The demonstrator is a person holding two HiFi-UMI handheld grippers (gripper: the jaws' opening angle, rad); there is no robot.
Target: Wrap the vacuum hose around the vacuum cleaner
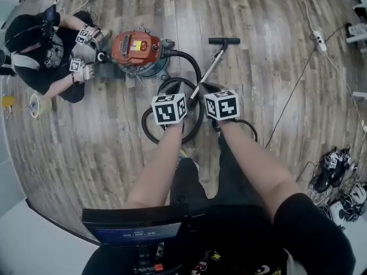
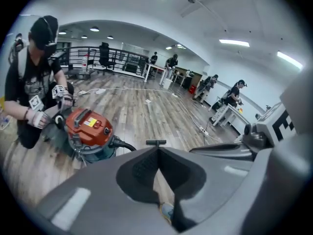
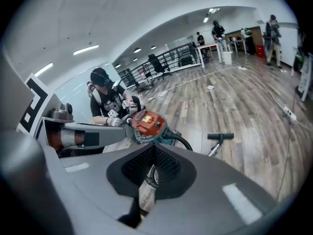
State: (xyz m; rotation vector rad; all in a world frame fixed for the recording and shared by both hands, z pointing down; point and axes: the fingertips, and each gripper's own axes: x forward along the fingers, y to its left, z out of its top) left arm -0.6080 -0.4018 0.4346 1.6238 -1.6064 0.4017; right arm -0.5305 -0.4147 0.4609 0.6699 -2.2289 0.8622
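Note:
A vacuum cleaner (image 1: 136,50) with a red top and teal drum stands on the wood floor. Its black hose (image 1: 191,62) curves down into loose loops (image 1: 150,128) on the floor below my grippers. The metal wand (image 1: 210,67) ends in a black floor head (image 1: 224,40). My left gripper (image 1: 170,106) and right gripper (image 1: 222,103) hover side by side over the loops. Both are shut, with nothing seen between the jaws. The left gripper view shows the vacuum cleaner (image 2: 88,129) beyond my left gripper (image 2: 157,150). The right gripper view shows the vacuum cleaner (image 3: 148,124) beyond my right gripper (image 3: 154,146).
A crouching person (image 1: 40,53) in marker gloves has both hands at the vacuum's left side. A power strip (image 1: 319,40) with a long cable lies at the right, and shoes and gear (image 1: 338,179) sit at the far right. A roll of tape (image 1: 34,105) lies at the left.

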